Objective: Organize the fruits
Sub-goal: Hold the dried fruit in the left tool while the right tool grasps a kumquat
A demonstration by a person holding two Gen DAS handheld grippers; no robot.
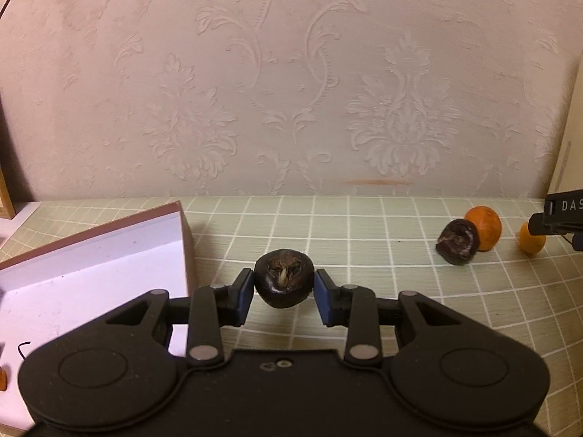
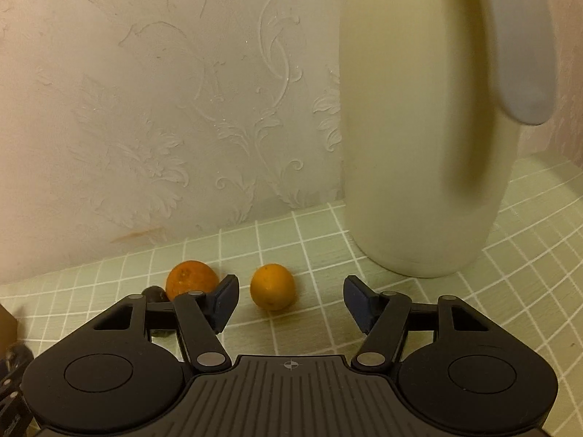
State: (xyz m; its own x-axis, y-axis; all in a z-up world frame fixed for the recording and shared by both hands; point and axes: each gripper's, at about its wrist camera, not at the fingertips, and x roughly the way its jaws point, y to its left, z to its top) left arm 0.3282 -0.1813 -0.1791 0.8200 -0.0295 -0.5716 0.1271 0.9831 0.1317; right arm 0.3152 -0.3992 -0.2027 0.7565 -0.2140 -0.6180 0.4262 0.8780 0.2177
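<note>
My left gripper (image 1: 284, 287) is shut on a dark brown fruit (image 1: 284, 279) and holds it above the green grid mat, just right of an open white box (image 1: 91, 255). A second dark fruit (image 1: 458, 241) lies at the right, touching an orange (image 1: 486, 231); a smaller orange (image 1: 531, 242) lies beyond it, partly behind the other gripper. My right gripper (image 2: 291, 300) is open and empty. The smaller orange (image 2: 272, 286) lies just ahead, nearer its left finger. The larger orange (image 2: 191, 279) and the dark fruit (image 2: 155, 293) are behind that finger.
A tall cream jug (image 2: 426, 127) with a grey handle (image 2: 517, 47) stands at the right against the patterned wall. The box has a brown rim (image 1: 187, 240). A small orange piece (image 1: 3, 378) shows at the far left edge.
</note>
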